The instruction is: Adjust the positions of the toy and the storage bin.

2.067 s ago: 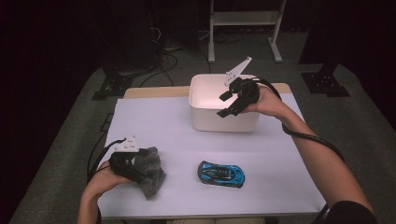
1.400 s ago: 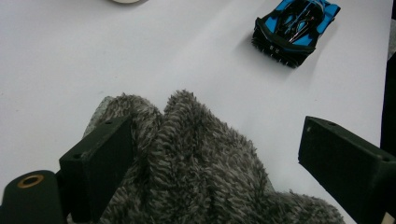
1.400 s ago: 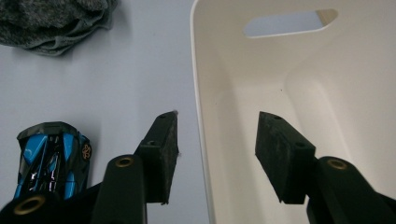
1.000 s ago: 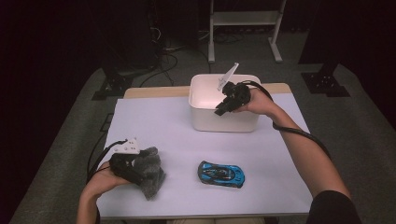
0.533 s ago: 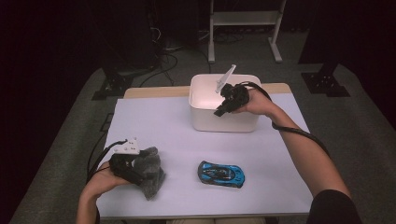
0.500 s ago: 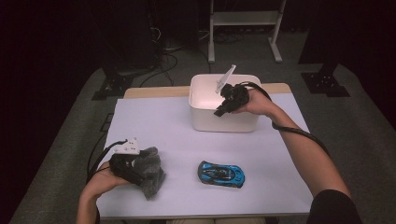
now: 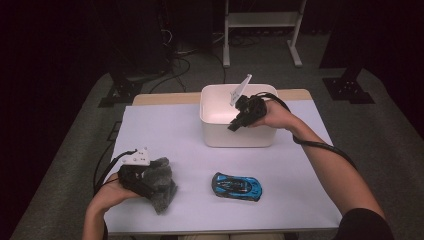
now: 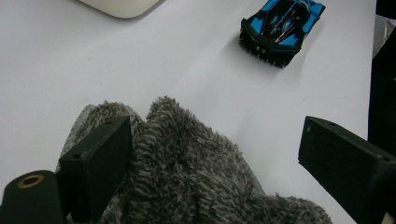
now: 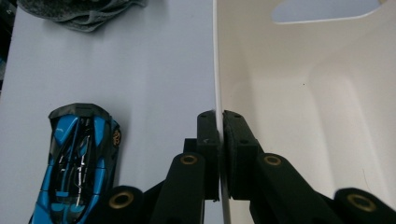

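Note:
My right gripper is shut on the near wall of the white bin; in the right gripper view the thin wall is pinched between the two pads. The bin's inside looks bare. My left gripper rests at the table's front left over a grey fuzzy cloth. Its jaws stand wide apart, the cloth bunched against the left jaw, the right jaw clear of it. A blue toy car lies on the table between the two hands.
The white tabletop is bare between cloth and bin. The car lies just beyond the cloth and beside the bin's near wall. The cloth lies far off. A metal stand and cables lie on the floor behind the table.
My right gripper has come down and a little to the left onto the bin's near wall. The left hand, the cloth and the car have stayed put.

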`<state>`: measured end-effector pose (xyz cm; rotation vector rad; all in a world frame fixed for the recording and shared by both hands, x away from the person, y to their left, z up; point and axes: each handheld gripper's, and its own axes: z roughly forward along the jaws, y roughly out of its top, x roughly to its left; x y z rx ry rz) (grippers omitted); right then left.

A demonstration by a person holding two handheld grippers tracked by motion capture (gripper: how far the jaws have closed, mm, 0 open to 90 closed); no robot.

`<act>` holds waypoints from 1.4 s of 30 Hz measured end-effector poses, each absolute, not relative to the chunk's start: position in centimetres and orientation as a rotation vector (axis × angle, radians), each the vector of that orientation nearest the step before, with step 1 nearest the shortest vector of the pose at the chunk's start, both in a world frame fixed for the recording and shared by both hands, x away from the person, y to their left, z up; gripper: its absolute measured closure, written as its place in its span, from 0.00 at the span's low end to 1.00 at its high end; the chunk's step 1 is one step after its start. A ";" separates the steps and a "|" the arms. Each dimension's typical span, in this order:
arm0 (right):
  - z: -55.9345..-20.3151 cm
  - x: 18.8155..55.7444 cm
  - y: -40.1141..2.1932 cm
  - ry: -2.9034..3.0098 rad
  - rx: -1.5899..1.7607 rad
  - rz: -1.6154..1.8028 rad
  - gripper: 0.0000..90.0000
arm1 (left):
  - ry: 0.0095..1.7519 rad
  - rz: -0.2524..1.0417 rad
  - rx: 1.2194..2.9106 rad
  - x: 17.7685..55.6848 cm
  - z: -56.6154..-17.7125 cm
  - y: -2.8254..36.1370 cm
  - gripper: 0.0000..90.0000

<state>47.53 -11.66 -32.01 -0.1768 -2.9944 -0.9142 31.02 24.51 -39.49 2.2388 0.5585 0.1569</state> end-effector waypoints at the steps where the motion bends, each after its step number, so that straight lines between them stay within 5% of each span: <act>1: -32.0 47.2 -11.7 -2.983 -0.181 -0.916 0.94 | 0.557 0.156 2.238 31.0 -39.5 24.5 0.11; 42: -32.1 39.7 -10.2 -2.968 -0.159 -0.925 0.94 | 0.525 0.148 2.245 30.8 -39.3 24.0 0.10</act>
